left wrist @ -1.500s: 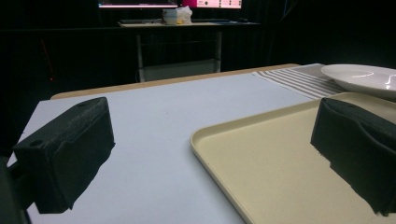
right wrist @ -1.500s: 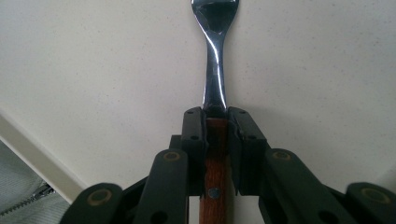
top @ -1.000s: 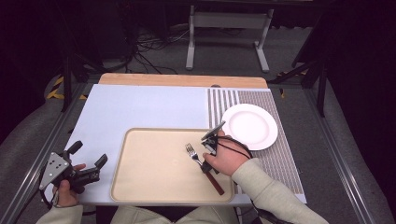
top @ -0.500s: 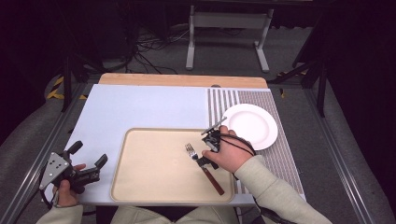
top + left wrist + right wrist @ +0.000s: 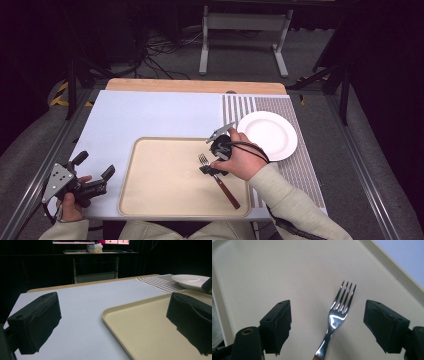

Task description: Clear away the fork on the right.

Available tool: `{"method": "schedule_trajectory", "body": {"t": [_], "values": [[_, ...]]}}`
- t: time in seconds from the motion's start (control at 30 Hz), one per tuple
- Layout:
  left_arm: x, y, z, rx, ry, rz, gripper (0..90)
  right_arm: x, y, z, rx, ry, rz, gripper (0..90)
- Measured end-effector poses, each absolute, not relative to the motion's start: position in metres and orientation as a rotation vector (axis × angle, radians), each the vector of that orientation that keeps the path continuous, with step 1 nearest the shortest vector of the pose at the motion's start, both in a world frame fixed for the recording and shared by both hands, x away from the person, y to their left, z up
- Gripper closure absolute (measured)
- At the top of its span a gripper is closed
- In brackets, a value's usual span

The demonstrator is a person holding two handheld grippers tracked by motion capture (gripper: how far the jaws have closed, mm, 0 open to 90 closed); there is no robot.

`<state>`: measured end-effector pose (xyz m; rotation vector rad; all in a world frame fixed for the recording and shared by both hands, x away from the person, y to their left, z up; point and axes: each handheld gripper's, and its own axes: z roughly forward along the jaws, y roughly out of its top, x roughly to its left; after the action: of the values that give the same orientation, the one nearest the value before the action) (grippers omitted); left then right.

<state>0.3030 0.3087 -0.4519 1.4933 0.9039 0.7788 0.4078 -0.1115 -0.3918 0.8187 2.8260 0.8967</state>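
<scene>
A fork (image 5: 216, 176) with a steel head and a dark red-brown handle lies on the beige tray (image 5: 160, 185), tines pointing away from the person. My right gripper (image 5: 209, 170) hovers low over the fork's neck, open, one jaw on each side of it. In the right gripper view the fork (image 5: 338, 312) lies between the two spread jaws of that gripper (image 5: 332, 327), untouched. My left gripper (image 5: 94, 172) is held off the table's front left corner, open and empty. In the left gripper view its jaws stand wide apart over the tray's near-left corner (image 5: 112, 315).
A white plate (image 5: 267, 134) rests on the striped mat (image 5: 300, 165) to the right of the tray; it also shows as the plate (image 5: 191, 281) far right in the left gripper view. The pale blue tabletop (image 5: 135, 117) lies behind and left of the tray. A wooden strip (image 5: 195, 86) runs along the far edge.
The right gripper has moved toward the person and down, from the tray's right rim near the plate to over the fork's neck. The left gripper has stayed put.
</scene>
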Motion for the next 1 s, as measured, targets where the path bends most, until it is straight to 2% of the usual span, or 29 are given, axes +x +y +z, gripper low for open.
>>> {"method": "schedule_trajectory", "body": {"t": [0.13, 0.23, 0.3, 0.4, 0.53, 0.57, 0.63, 1.0], "values": [[0.303, 0.309, -0.452, 1.491, 0.904, 0.778, 0.0, 0.413, -0.104, -0.391, 0.597, 2.831, 0.914, 28.4], [0.303, 0.309, -0.452, 1.492, 0.903, 0.778, 0.0, 0.416, -0.100, -0.391, 0.531, 2.855, 0.900, 37.7], [0.303, 0.309, -0.452, 1.492, 0.902, 0.778, 0.0, 0.418, -0.097, -0.392, 0.467, 2.878, 0.855, 48.8], [0.303, 0.309, -0.452, 1.489, 0.902, 0.780, 0.0, 0.420, -0.094, -0.394, 0.403, 2.882, 0.820, 56.3], [0.303, 0.309, -0.452, 1.490, 0.900, 0.779, 0.0, 0.424, -0.091, -0.396, 0.292, 2.895, 0.840, 80.9], [0.303, 0.309, -0.452, 1.490, 0.900, 0.779, 0.0, 0.424, -0.091, -0.396, 0.292, 2.895, 0.840, 80.9], [0.303, 0.309, -0.452, 1.493, 0.901, 0.777, 0.0, 0.427, -0.090, -0.398, 0.276, 2.900, 0.875, 89.0], [0.303, 0.309, -0.452, 1.494, 0.898, 0.781, 0.0, 0.434, -0.082, -0.413, 0.235, 2.880, 0.910, 89.9]]}}
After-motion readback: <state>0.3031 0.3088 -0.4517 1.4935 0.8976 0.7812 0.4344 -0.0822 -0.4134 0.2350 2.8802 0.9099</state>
